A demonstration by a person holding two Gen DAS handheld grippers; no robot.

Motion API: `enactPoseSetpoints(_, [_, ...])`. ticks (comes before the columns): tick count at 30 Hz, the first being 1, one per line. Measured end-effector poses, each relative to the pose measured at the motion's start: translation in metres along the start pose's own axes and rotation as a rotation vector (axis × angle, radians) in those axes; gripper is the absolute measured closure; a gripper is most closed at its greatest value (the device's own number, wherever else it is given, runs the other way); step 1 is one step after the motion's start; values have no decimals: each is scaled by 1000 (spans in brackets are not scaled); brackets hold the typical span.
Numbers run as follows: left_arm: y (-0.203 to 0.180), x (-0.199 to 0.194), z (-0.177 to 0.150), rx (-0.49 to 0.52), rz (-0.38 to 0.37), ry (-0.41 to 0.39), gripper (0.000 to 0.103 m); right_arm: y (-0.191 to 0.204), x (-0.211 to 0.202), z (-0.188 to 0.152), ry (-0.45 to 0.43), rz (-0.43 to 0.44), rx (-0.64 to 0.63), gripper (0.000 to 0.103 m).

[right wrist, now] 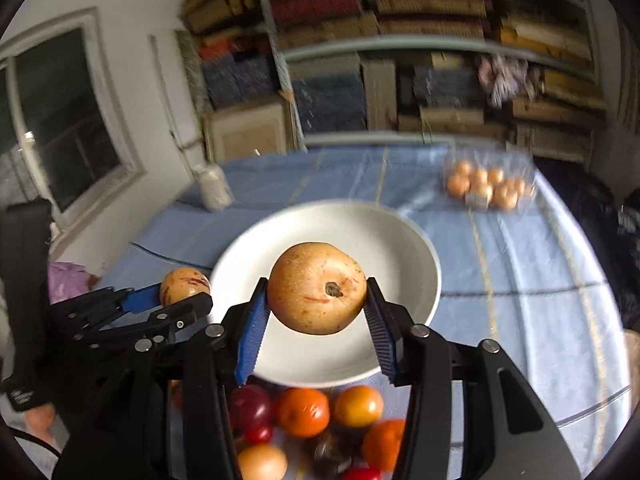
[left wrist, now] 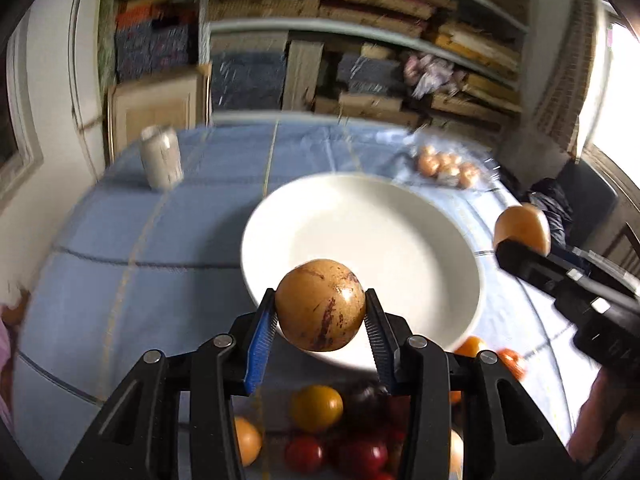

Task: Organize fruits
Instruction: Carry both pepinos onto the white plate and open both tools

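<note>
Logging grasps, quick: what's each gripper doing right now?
Left gripper: closed on a streaked brown fruit.
Right gripper: closed on a tan pear-like fruit.

No readable text, label, brand, number or sign being shown in either view. Faint pale mark being seen on black strap (right wrist: 19, 396) at lower left edge of right wrist view, too small and blurred to be read. Small pale sticker being seen on clear fruit pack (right wrist: 488, 188) at far side of table, its print not being resolved. White container (left wrist: 161, 158) being blurred, no lettering being made out.
</note>
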State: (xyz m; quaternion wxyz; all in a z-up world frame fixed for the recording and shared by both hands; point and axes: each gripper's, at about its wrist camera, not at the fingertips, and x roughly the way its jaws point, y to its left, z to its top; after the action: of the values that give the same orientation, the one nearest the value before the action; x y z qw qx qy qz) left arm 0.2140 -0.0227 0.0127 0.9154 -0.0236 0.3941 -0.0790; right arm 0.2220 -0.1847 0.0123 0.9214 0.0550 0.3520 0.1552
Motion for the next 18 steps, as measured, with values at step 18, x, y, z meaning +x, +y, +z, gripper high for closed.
enactPoseSetpoints(18, [5, 34, -9, 41, 31, 11, 38, -13, 55, -22, 47, -86, -49, 42])
